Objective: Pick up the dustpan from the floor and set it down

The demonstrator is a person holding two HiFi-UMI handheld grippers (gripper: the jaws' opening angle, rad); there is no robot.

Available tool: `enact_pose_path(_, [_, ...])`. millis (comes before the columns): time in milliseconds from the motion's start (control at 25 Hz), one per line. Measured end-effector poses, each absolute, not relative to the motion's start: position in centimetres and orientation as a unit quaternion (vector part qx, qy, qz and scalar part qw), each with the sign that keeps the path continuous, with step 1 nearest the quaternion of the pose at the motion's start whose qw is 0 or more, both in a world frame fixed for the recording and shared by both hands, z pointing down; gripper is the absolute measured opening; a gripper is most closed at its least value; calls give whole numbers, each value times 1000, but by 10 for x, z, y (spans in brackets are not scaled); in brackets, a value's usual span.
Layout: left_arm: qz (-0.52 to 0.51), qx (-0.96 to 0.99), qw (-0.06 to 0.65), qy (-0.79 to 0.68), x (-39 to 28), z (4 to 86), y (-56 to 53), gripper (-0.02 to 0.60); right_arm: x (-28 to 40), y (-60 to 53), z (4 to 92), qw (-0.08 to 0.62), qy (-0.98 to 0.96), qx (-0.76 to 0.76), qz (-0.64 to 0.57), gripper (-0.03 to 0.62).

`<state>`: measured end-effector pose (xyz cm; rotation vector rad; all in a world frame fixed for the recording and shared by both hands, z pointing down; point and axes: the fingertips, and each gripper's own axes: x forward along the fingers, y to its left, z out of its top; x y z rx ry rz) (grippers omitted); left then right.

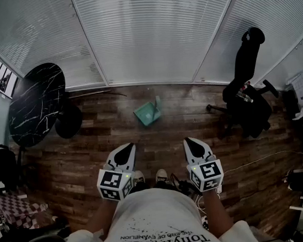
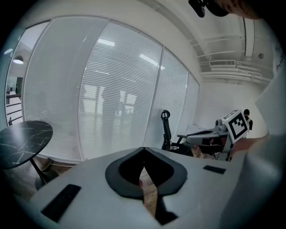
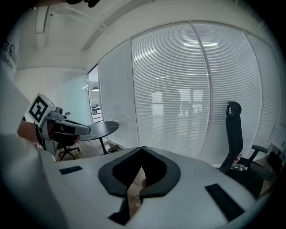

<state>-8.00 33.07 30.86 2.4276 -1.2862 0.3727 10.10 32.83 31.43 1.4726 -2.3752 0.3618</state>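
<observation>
- Seeing the green dustpan [image 1: 147,114] lying on the wooden floor [image 1: 92,163], close to the window blinds [image 1: 150,35], between the round black table [image 1: 36,102] and the black chair [image 1: 248,101].
- Guessing at thin plastic: likely being light, stiff and a bit slippery, not easy to break.
- Thinking of grabbing what looks like the narrow handle [image 1: 158,103] at its right side, for fear of slipping off the flat pan edge.
- Holding the left gripper [image 1: 127,146] with jaws squeezed together, tips touching, nothing between.
- Holding the right gripper [image 1: 190,141] the same way, pressed together and gripping nothing.
- Hanging well apart from the dustpan, touching nothing with either gripper.
</observation>
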Motion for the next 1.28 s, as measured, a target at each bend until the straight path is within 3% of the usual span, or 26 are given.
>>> enact_pose_path(920, [117,869,179,-446,-129,303,317,23,78,315,317,151,-810,550,135,25])
enact_pose_path(1280, [123,870,174,-444,-157,306,294,23,53,306,330,178,-795,563,139,25])
